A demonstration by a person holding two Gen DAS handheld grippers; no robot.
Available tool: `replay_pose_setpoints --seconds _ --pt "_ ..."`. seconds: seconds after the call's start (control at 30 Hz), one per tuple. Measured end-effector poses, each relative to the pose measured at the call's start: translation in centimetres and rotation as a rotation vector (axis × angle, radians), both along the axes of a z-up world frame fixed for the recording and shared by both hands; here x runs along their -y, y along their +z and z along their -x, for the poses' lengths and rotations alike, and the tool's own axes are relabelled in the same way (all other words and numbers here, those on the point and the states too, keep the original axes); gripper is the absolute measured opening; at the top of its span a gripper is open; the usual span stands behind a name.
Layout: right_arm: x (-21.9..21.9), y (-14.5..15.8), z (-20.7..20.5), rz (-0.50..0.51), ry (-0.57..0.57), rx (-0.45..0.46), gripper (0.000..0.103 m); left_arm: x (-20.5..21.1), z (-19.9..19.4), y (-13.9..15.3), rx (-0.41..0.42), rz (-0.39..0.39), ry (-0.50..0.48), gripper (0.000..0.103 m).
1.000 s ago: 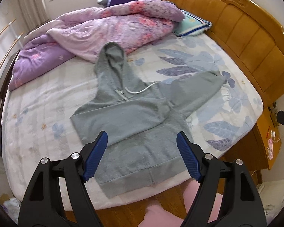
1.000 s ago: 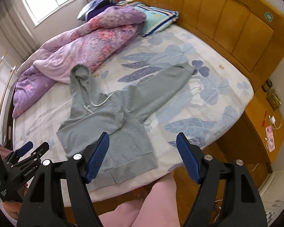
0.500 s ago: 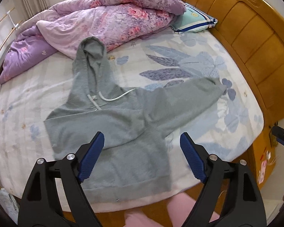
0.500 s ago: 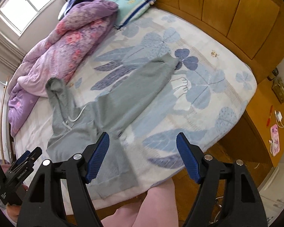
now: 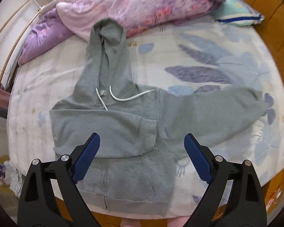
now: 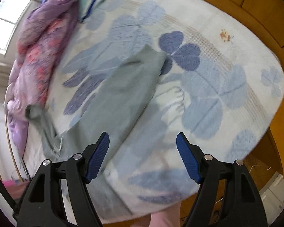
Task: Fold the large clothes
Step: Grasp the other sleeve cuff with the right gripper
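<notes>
A grey zip hoodie (image 5: pixel 119 124) lies flat on the bed, hood toward the quilt, one sleeve folded across its chest and the other sleeve (image 5: pixel 217 113) stretched out to the right. My left gripper (image 5: pixel 142 153) hovers over the hoodie's lower body, its jaws opening, nothing between them. In the right wrist view the stretched sleeve (image 6: pixel 126 87) runs up from the lower left toward its cuff. My right gripper (image 6: pixel 143 149) hangs open above the bedsheet just right of that sleeve, holding nothing.
A purple and pink quilt (image 5: pixel 134 5) is heaped at the far side of the bed, with a striped pillow (image 5: pixel 236 13) beside it. The wooden headboard (image 6: pixel 251 9) borders the right. The leaf-print bedsheet (image 6: pixel 217 94) ends at the near mattress edge.
Both grippers have come down and forward over the bed. The left one's jaws have spread wider. The right one has swung rightward, from over the hoodie's body to the outstretched sleeve.
</notes>
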State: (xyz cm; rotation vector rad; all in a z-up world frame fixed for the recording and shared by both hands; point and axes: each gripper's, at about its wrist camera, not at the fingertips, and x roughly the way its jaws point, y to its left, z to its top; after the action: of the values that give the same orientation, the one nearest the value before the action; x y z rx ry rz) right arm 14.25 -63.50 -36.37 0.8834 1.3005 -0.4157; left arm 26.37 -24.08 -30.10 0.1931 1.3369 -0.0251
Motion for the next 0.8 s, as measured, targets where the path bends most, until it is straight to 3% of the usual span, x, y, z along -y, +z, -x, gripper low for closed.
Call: replay_pose_setpoints --seconds 0.13,0.27,0.5,0.57,0.6,0.63,0.67,0.7,0.8 --pt "3.4 -4.7 -2.5 -0.020 -0.067 -0.001 0.070 -0.4 -1.5 -3.6 -0.032 -0.010 0.038 0.088" --pt "5.8 -9.0 -5.2 -0.026 -0.105 -0.038 0.070 -0.7 -2.4 -7.1 -0.092 0.011 0.055 0.068" --pt "7.9 -16.2 -8.9 -0.033 -0.203 -0.067 0.070 -0.7 -3.1 -11.8 -0.139 0.087 0.074 0.044" --pt "7.7 -16.4 -8.9 0.009 -0.261 -0.073 0.070 -0.8 -3.3 -12.9 -0.156 0.117 0.081 0.026" --pt "7.6 -16.2 -8.8 0.042 -0.263 -0.083 0.066 -0.7 -3.5 -13.7 -0.171 0.132 0.085 0.025" --pt "7.2 -15.6 -8.8 0.106 -0.239 -0.104 0.045 -0.7 -3.6 -14.3 -0.177 0.138 0.092 0.024" --pt "7.0 -15.0 -8.5 0.140 -0.226 -0.090 0.015 -0.8 -3.7 -14.8 -0.178 0.138 0.102 0.024" --pt "7.0 -13.9 -7.8 0.157 -0.224 -0.044 0.009 -0.8 -3.8 -15.5 -0.179 0.133 0.123 0.024" --pt "8.0 -11.6 -4.8 0.189 -0.285 -0.025 0.008 -0.5 -4.0 -16.7 -0.185 0.152 0.144 0.018"
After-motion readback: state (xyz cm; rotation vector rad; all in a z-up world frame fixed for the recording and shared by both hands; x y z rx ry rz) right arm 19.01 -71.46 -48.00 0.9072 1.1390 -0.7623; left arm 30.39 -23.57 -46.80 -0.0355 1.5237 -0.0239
